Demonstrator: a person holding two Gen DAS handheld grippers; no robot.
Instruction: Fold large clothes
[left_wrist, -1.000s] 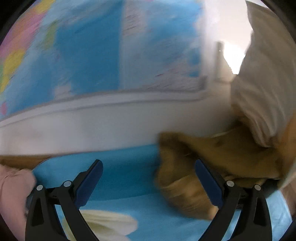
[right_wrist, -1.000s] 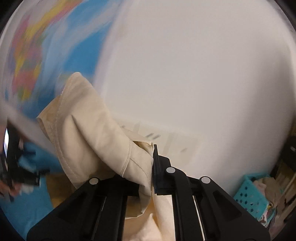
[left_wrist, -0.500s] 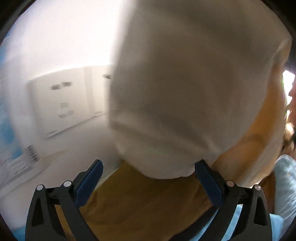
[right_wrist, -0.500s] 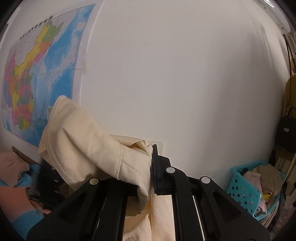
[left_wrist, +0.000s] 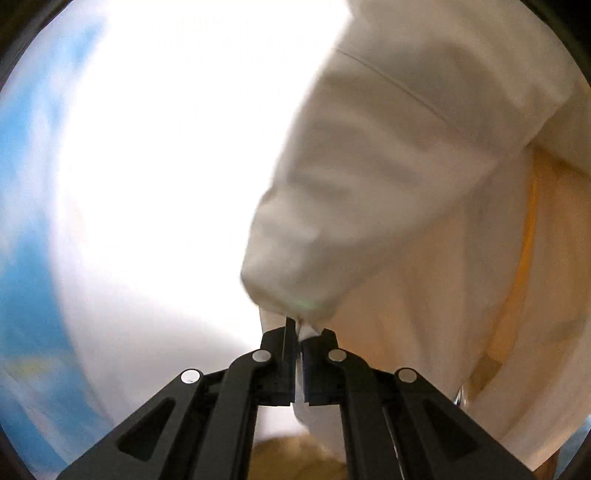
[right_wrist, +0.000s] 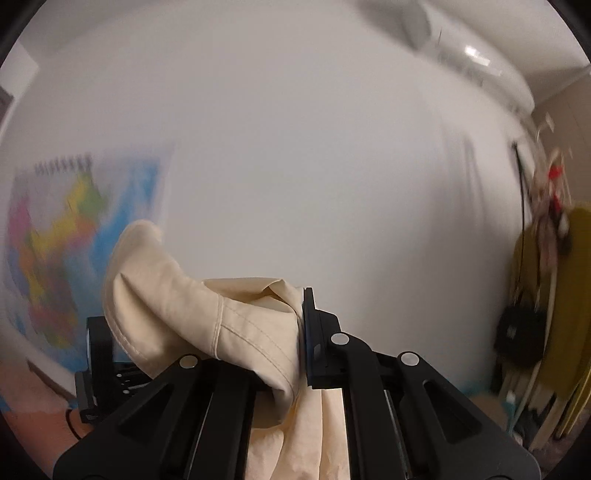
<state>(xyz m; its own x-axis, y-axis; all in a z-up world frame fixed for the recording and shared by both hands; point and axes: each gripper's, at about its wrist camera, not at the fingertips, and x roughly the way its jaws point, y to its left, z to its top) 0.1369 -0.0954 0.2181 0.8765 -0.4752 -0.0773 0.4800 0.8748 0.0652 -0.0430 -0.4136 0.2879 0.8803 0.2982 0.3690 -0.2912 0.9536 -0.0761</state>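
A large cream garment (left_wrist: 388, 177) hangs in the air and fills the right half of the left wrist view. My left gripper (left_wrist: 295, 328) is shut on a bunched corner of it, with cloth pinched between the pads and trailing below. In the right wrist view the same cream garment (right_wrist: 166, 295) drapes over my right gripper (right_wrist: 295, 317). That gripper is shut on a hemmed fold, and the cloth hides its left finger. The left gripper's black body (right_wrist: 99, 362) shows behind the cloth at lower left.
A white wall fills both views, with a coloured map (right_wrist: 66, 236) on it at the left. An air conditioner (right_wrist: 480, 62) sits high on the right. A dark yellow garment (right_wrist: 569, 295) and a black bag (right_wrist: 517, 332) hang at the far right. Brown cloth (left_wrist: 291, 458) lies below.
The left jaws went from wide open over the blue surface and brown cloth to shut on the cream garment. Both grippers rose, and the views swung up toward the wall.
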